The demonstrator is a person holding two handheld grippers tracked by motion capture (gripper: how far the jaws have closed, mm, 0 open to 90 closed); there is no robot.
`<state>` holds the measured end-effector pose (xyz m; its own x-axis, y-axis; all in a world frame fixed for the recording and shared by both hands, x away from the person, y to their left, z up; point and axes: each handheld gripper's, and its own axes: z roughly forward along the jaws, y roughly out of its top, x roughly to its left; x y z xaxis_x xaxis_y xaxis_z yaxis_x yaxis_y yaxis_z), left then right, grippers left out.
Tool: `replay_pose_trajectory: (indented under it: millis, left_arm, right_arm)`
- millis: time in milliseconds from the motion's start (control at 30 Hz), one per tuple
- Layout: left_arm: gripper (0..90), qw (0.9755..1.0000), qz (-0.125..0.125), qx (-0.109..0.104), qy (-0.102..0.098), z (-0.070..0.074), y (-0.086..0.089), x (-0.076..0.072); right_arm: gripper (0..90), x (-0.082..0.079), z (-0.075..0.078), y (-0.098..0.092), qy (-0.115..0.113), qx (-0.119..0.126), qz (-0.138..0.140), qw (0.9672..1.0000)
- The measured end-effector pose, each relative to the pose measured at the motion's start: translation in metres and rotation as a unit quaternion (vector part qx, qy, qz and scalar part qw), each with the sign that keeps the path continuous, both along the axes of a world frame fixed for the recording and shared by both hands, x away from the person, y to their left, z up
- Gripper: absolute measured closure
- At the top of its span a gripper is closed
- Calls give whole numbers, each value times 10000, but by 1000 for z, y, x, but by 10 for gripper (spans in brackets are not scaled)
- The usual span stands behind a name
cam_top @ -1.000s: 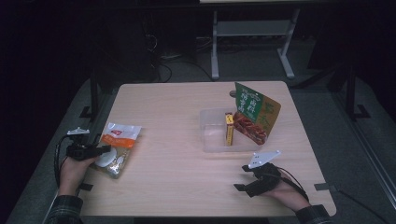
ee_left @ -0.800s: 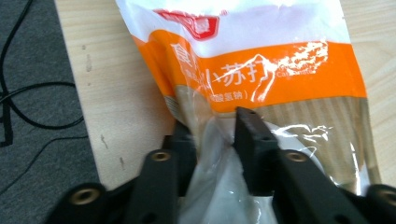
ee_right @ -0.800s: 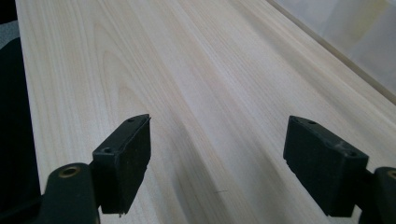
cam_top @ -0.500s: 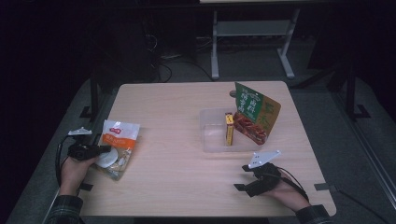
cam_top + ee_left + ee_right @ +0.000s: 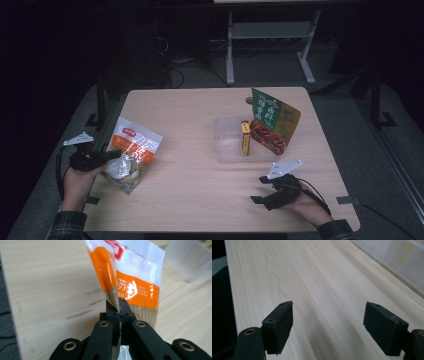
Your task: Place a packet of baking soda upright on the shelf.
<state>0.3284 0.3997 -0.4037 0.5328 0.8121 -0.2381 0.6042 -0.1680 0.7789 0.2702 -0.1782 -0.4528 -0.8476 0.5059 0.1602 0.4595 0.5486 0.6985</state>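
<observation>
An orange and white snack bag [image 5: 131,152] hangs at the table's left edge, its edge pinched in my left gripper [image 5: 114,156]. In the left gripper view the black jaws meet on the bag's seam [image 5: 117,302] and the bag [image 5: 135,277] rises above the tabletop. The jaws have just closed on it. My right gripper [image 5: 262,189] rests near the front right of the table, open, with bare wood between its fingers [image 5: 279,325].
A clear plastic bin [image 5: 231,142] stands right of centre, holding a yellow box [image 5: 245,139] and a green and red snack bag [image 5: 272,120] leaning on its far side. The bin's corner [image 5: 397,262] lies ahead of the right gripper. Metal stand legs [image 5: 270,45] are behind the table.
The left gripper's jaws closed on the snack bag's edge and lifted it slightly, tilting the bag up off the table. The right hand stayed still.
</observation>
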Motion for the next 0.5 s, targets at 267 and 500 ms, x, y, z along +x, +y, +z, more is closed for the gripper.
replay_pose_trajectory:
  millis: [267, 500]
  left_arm:
    - [896, 9985, -369, -239, -332, 17, -26, -11]
    - [896, 9950, -741, -363, -554, 30, -63, -17]
  right_arm:
    - [227, 0, 8, -1, -61, 364, 17, 9993]
    - [236, 1, 14, 6, -209, 730, 41, 9971]
